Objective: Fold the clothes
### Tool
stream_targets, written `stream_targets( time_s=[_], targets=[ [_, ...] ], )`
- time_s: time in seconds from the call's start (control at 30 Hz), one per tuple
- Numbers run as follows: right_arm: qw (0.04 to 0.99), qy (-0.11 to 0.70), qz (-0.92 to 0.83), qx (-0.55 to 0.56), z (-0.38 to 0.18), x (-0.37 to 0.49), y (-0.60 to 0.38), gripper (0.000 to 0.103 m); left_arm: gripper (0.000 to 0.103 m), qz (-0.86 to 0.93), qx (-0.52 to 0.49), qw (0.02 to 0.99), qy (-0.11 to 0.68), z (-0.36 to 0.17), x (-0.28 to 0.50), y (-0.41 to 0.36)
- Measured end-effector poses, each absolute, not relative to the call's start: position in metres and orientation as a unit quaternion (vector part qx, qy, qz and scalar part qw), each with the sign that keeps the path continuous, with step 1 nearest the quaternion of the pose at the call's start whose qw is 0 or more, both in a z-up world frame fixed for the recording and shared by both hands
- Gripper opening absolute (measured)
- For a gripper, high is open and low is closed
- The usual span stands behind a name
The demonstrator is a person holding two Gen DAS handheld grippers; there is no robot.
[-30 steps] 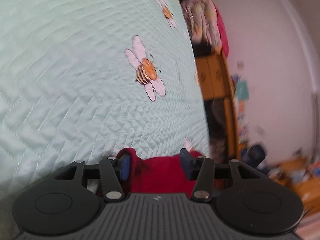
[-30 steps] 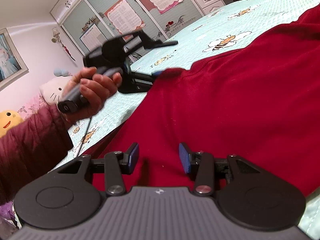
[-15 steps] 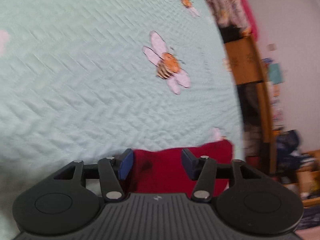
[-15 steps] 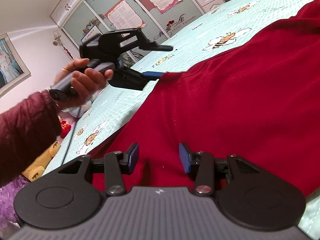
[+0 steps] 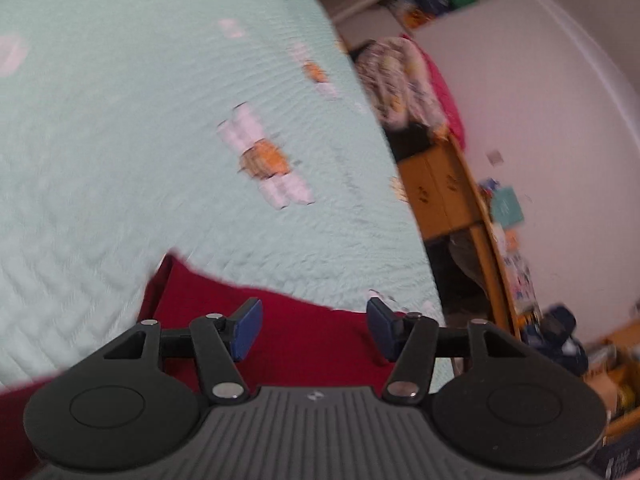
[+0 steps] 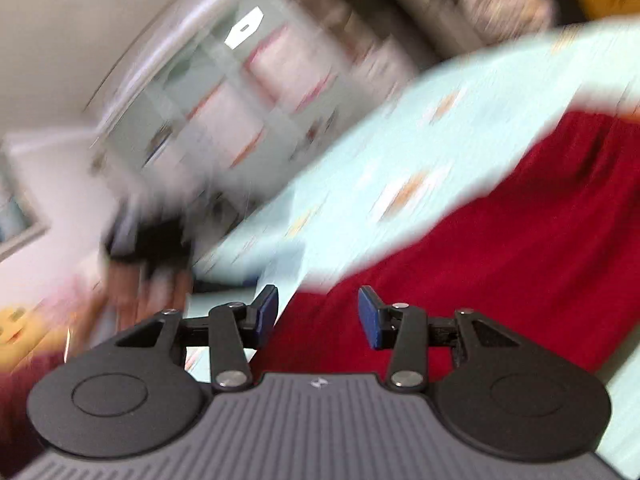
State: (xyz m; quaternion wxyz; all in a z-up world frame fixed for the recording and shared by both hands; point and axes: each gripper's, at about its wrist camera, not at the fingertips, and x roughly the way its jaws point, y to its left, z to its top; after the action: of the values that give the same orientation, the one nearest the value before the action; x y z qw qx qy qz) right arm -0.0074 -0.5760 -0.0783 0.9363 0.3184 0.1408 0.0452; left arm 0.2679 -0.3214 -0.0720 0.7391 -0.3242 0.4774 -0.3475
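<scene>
On the bed's mint bee-print quilt, left wrist view: red garment lies near the edge; left gripper jaws just widened, gripping nothing. Right wrist view, blurred: right gripper jaws apart, empty, above the garment.

A bed with a pale mint quilted cover fills most of the left wrist view. A bee with white wings and an orange body is printed on it, and more bees are farther away. To the right of the bed stands a wooden cabinet, and a heap of patterned bedding lies on top of it. Behind it is a plain pale wall. In the blurred right wrist view, a wardrobe with grey panelled doors stands at the far left of the bed.
</scene>
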Motion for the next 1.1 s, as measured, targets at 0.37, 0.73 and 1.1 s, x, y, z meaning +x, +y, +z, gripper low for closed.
stream_targets(
  time_s=[0.37, 0.73, 1.1],
  targets=[
    [0.899, 0.212, -0.11, 0.366, -0.143, 0.071, -0.732, 0.0, 0.01, -0.276, -0.343, 0.776, 0.451, -0.128, 0.254, -0.306],
    [0.913, 0.146, -0.102, 0.368, -0.103, 0.051, -0.719, 0.026, 0.042, -0.275, -0.333, 0.789, 0.438, -0.101, 0.231, -0.305],
    [0.91, 0.127, -0.152, 0.365, -0.106, 0.029, -0.708, 0.037, 0.042, -0.247, -0.236, 0.821, 0.458, -0.086, 0.212, -0.316]
  ],
)
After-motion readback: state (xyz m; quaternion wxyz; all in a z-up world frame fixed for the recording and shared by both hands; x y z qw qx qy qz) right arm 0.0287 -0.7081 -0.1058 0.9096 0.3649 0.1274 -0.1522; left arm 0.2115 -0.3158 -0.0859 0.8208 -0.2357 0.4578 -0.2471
